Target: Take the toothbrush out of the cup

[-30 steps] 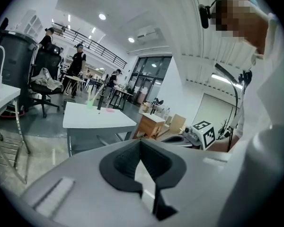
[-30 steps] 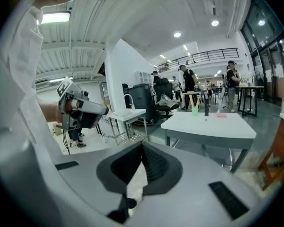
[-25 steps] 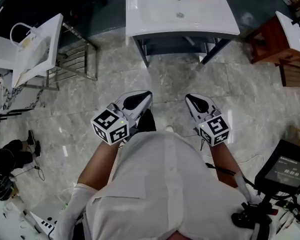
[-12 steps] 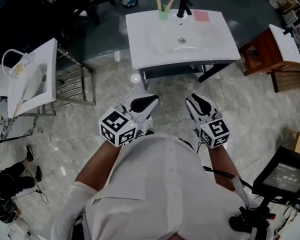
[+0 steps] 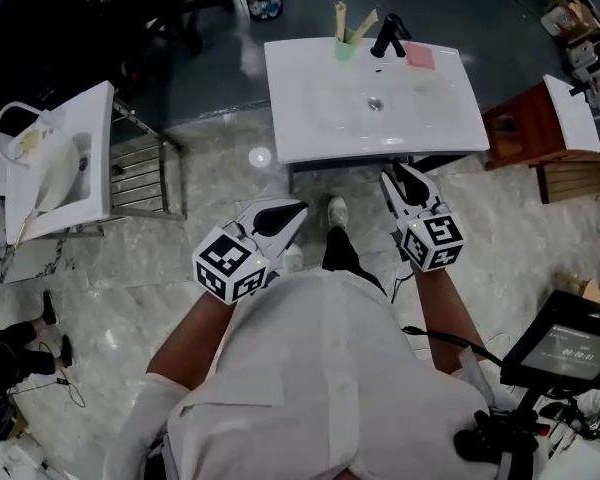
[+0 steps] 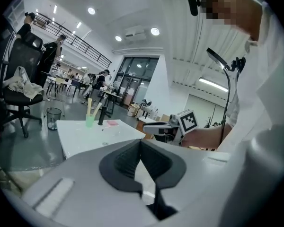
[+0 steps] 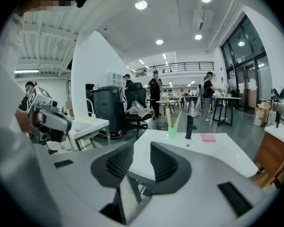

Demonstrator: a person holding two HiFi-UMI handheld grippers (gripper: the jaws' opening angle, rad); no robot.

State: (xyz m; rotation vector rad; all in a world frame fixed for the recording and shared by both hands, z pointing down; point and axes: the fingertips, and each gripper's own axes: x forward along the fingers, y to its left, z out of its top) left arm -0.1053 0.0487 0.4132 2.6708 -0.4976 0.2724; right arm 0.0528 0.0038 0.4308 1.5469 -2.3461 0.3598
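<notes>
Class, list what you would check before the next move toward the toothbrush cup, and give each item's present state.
1. Right gripper jaws apart, nothing between: ok.
2. Left gripper shut, empty: ok.
3. Green cup upright on the sink: ok.
4. Toothbrushes sticking out of the cup: ok.
5. Right gripper at the cup: not ok, only at the sink's near edge.

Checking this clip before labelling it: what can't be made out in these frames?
- Green cup, head view: two pale sticks stand in it, too small to tell what each is. Both gripper views are no clearer.
- Pink thing beside the faucet: too small to identify in any view.
- What holds up the sink: mostly hidden under its own basin in the head view.
</notes>
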